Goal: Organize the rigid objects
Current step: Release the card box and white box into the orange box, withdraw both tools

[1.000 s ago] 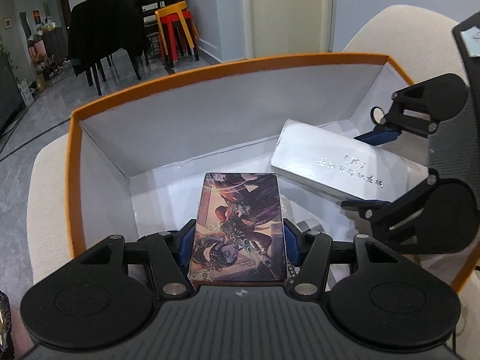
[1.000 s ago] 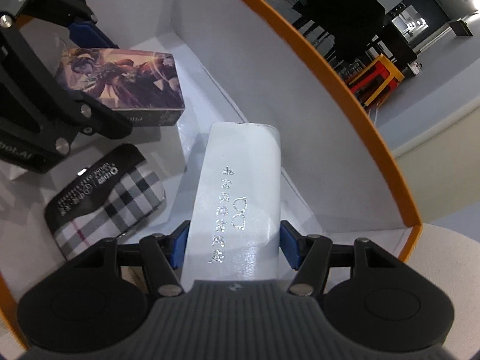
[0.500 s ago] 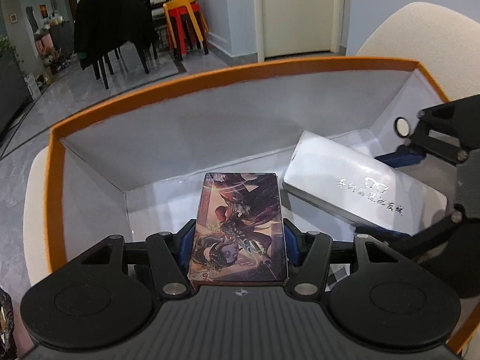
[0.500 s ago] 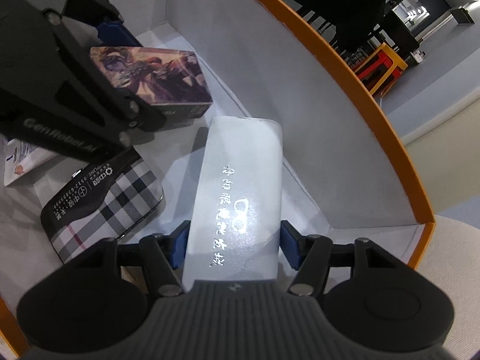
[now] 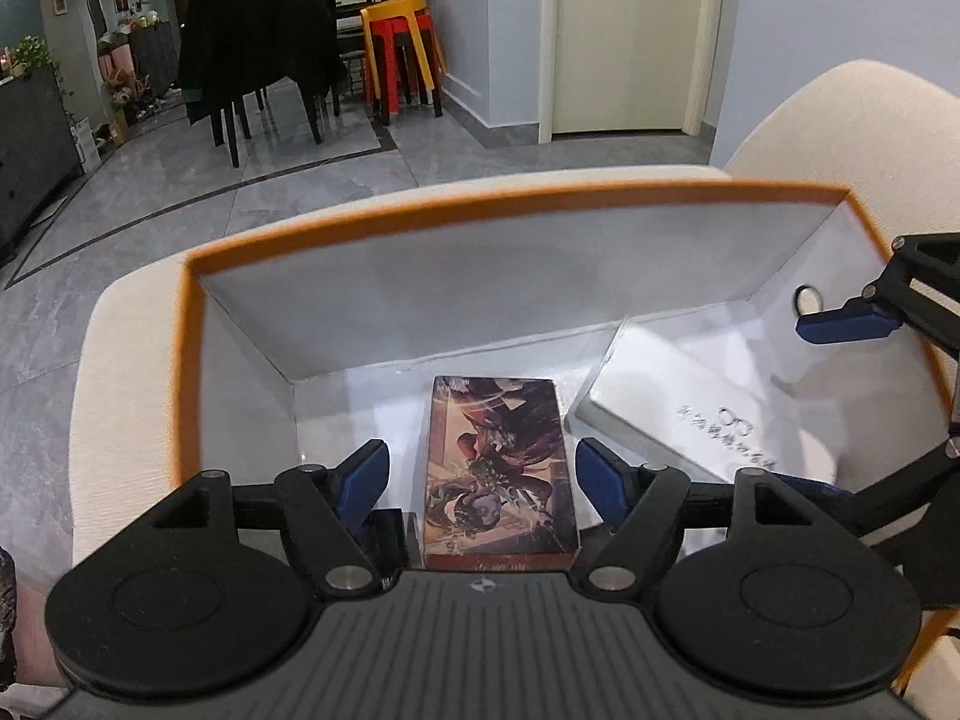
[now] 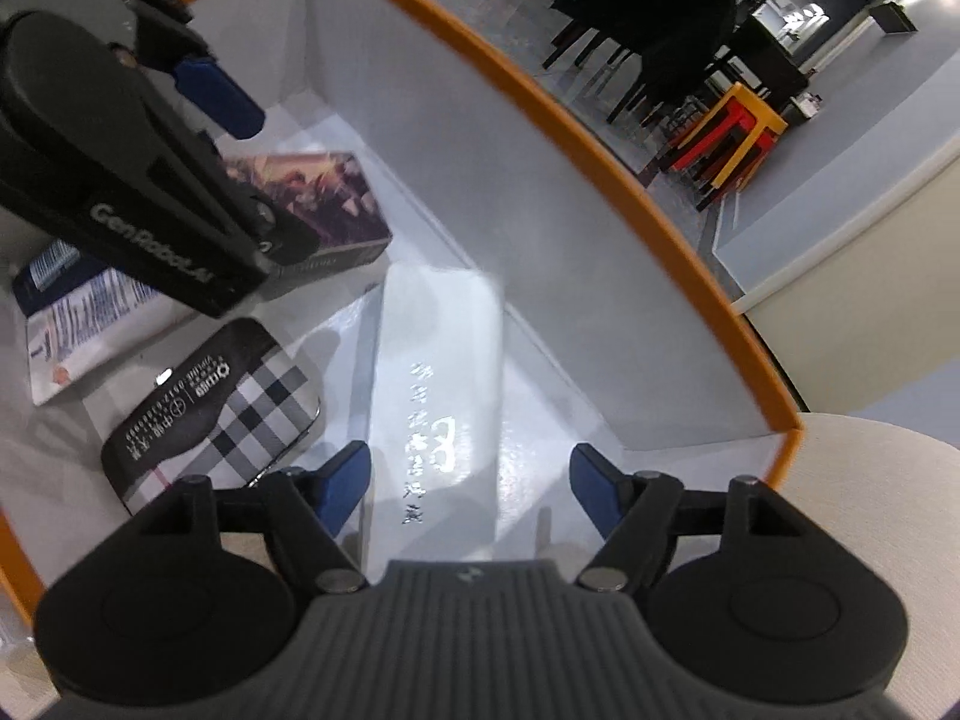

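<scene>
An orange-rimmed white box [image 5: 480,204] [image 6: 600,162] holds the objects. A card box with dark fantasy art [image 5: 498,462] [image 6: 324,198] lies on its floor. My left gripper [image 5: 478,456] hangs just above it; its jaws are opening and the blue pads stand clear on both sides. A white glasses case with silver lettering [image 5: 690,408] [image 6: 438,360] lies to its right. My right gripper [image 6: 468,457] [image 5: 834,402] straddles the case; its jaws are opening too, with gaps at each pad. One blue left finger [image 6: 222,96] shows in the right wrist view.
A black-and-white plaid case [image 6: 222,414] and a white printed packet [image 6: 78,324] also lie in the box, partly under the left gripper. The box rests on a cream cushioned seat [image 5: 132,360]. Beyond are grey floor tiles, dark chairs and red and yellow stools [image 5: 402,54].
Both grippers' pads have spread away from what they gripped. The card box and the white case now lie loose in the box. The left gripper has risen and drawn back a little.
</scene>
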`<act>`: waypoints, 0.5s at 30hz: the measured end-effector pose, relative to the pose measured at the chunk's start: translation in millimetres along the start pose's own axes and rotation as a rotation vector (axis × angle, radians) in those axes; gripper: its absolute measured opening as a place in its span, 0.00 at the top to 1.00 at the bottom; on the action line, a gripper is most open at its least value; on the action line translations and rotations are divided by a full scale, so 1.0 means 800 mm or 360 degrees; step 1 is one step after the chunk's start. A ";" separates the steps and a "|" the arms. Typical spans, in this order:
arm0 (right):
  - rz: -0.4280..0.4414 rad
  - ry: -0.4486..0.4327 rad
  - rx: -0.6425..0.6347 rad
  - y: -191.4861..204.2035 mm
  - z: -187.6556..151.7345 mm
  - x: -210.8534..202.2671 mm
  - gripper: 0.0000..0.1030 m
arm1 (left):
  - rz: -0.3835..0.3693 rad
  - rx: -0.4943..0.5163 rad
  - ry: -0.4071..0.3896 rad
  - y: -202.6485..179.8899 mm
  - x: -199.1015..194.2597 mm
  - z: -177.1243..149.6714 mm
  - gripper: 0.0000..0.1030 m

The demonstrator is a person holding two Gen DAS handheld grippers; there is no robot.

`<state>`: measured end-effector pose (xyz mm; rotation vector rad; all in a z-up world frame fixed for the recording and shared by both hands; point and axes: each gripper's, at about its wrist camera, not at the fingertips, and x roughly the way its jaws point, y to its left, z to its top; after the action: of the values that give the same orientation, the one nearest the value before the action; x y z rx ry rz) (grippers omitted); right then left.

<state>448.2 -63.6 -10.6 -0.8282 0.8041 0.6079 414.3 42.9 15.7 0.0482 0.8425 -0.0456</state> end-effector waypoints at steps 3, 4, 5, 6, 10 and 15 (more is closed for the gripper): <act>0.0003 -0.0010 0.0029 -0.001 0.000 -0.013 0.30 | -0.0016 0.0017 -0.0012 -0.004 -0.015 0.000 0.19; -0.0002 -0.0010 0.0026 0.002 0.001 -0.018 0.30 | -0.0011 0.0026 -0.0016 -0.005 -0.019 0.001 0.19; -0.0009 -0.0014 0.0019 0.004 0.000 -0.024 0.30 | -0.0010 0.0033 -0.0020 -0.006 -0.025 0.000 0.19; -0.0011 -0.0016 0.0017 0.005 -0.001 -0.029 0.30 | -0.0013 0.0037 -0.0026 -0.007 -0.029 0.000 0.19; -0.0014 -0.0029 0.0031 0.008 -0.001 -0.049 0.30 | -0.0024 0.0057 -0.0028 -0.008 -0.047 -0.003 0.19; -0.0026 -0.0044 0.0057 0.016 -0.009 -0.073 0.30 | -0.0035 0.0072 -0.0044 -0.006 -0.073 -0.009 0.19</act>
<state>403.5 -72.2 28.7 -0.7912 0.7804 0.5875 370.2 39.6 54.4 0.0808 0.8145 -0.0861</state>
